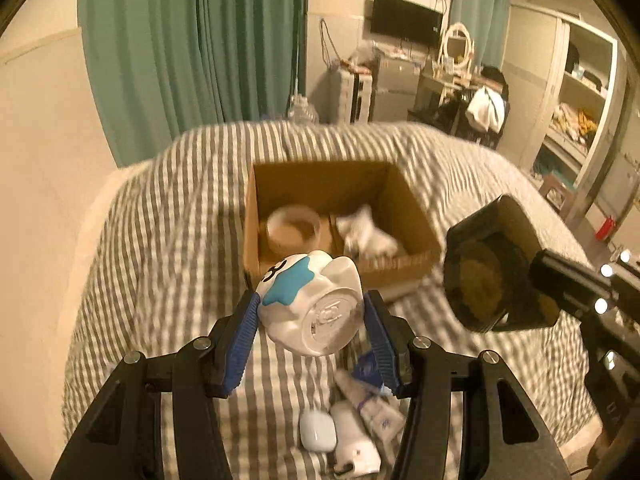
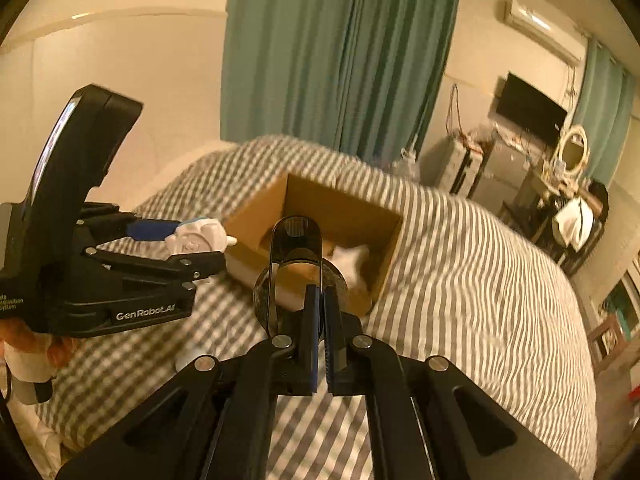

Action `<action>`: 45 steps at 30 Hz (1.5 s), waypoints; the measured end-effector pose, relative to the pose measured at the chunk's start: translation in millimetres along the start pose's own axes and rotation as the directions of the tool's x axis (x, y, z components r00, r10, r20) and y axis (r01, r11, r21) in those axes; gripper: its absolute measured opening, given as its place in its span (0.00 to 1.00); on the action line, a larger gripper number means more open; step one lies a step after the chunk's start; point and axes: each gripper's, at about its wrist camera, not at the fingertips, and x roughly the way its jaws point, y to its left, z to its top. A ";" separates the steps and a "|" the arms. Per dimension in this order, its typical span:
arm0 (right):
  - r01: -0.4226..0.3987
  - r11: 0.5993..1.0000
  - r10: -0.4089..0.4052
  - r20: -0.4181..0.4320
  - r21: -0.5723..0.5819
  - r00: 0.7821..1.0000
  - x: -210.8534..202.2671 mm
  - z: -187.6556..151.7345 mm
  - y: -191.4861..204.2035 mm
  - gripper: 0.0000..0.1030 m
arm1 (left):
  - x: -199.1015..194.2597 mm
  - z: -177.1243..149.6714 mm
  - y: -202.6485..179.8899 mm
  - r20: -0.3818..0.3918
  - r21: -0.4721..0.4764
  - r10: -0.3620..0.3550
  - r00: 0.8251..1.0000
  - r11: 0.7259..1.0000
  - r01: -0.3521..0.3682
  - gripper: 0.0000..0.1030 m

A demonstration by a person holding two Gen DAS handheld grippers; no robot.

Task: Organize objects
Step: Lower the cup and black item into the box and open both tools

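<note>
On the striped bed (image 1: 160, 208) both hands are up in the air with something in each claw, and the cardboard box (image 1: 416, 216) sits ahead of them toward the far edge of the mattress. Starting at the left, the left gripper (image 1: 312, 312) is clamped on a white toy figure (image 1: 308, 300) with a blue star patch and a black numeral; its blue pads (image 1: 244, 332) press on either side, and the figure's round base faces back at the camera, so its long axis runs roughly forward toward the box. Below it, near the front edge of the bed, lie a small white case (image 1: 317, 431), a white bottle (image 1: 356, 436) and a crumpled tube (image 1: 372, 404), not yet collected. Inside the box I can make out a clear round container (image 1: 294, 226) on the left and something white and fluffy (image 1: 366, 232) on the right, too blurred to name. Further right, the right gripper (image 2: 319, 312) is pinched fully together on the rim of a dark, glossy container (image 1: 492, 264), perhaps a black cup, held just beside the box's near right corner. The box opening lies straight ahead and below both claws; the left one looks marginally nearer its front wall, so a short forward carry should bring the toy over the opening.
</note>
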 end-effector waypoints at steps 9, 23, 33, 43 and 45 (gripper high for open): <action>0.037 0.998 -0.034 0.064 -0.052 0.997 10.9 64.1 -6.8 0.02 | -2.3 70.2 14.1 0.078 -0.002 0.026 0.997 1.000 -0.026 0.52; 0.034 0.999 -0.031 0.063 -0.038 0.998 76.7 114.1 -39.3 0.02 | 70.3 104.8 20.0 0.016 -0.002 0.048 0.999 0.999 -0.048 0.52; -0.021 1.000 0.021 -0.017 0.014 1.000 150.5 103.8 -65.4 0.02 | 140.1 105.0 28.4 -0.052 0.009 0.048 0.998 0.999 -0.048 0.52; -0.073 0.995 0.080 -0.102 0.067 0.992 216.9 79.5 -78.3 0.02 | 187.6 99.9 31.7 -0.112 0.027 0.042 0.993 0.999 -0.039 0.53; -0.080 0.994 0.089 -0.113 0.079 0.990 226.2 74.7 -80.8 0.02 | 193.3 97.6 30.6 -0.121 0.040 0.048 0.991 0.998 -0.044 0.53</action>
